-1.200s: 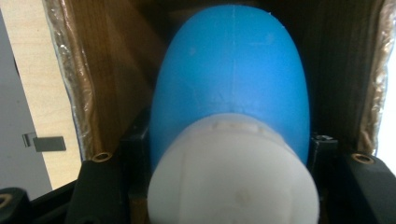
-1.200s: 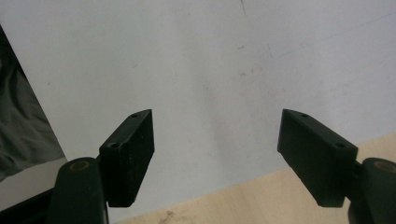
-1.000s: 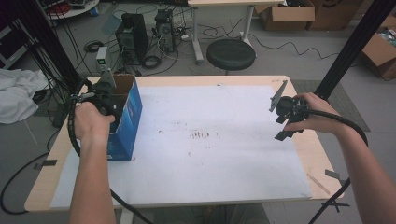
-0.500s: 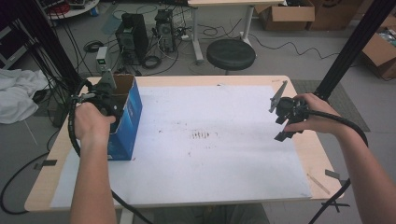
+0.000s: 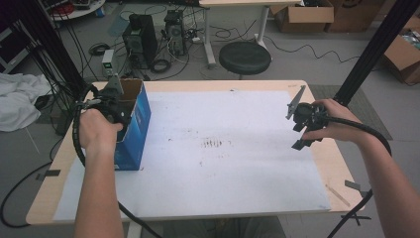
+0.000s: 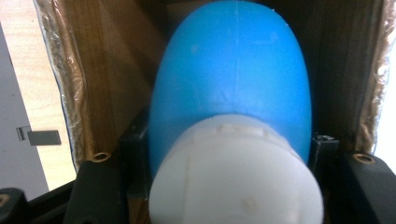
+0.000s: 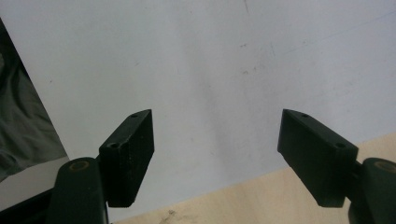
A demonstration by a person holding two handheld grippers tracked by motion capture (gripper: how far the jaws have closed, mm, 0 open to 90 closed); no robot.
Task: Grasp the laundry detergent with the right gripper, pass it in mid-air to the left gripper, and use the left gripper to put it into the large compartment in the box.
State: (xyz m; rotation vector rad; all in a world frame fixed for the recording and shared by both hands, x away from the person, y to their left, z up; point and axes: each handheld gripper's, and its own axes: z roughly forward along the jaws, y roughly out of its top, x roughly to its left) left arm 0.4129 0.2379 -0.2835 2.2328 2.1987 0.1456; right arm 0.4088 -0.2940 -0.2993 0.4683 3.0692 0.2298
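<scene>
A blue bottle (image 6: 233, 79) with a white cap (image 6: 233, 172) sits between the jaws of my left gripper (image 6: 229, 149), which is shut on its sides. The bottle points down into the brown cardboard inside (image 6: 107, 70) of a blue box. In the high view the left gripper (image 5: 111, 106) is held over the open top of that blue box (image 5: 136, 134), which stands at the table's left edge. My right gripper (image 5: 298, 121) hovers near the right edge of the white sheet (image 5: 223, 173). Its jaws stand wide apart with nothing between them, and it (image 7: 215, 140) looks down on the sheet (image 7: 187, 56).
The wooden table (image 5: 337, 168) shows around the white sheet, which has faint dark marks at its middle (image 5: 215, 144). Behind the table stand a black stool (image 5: 244, 57) and computer cases (image 5: 141, 32). A black frame post (image 5: 376, 47) rises at the right.
</scene>
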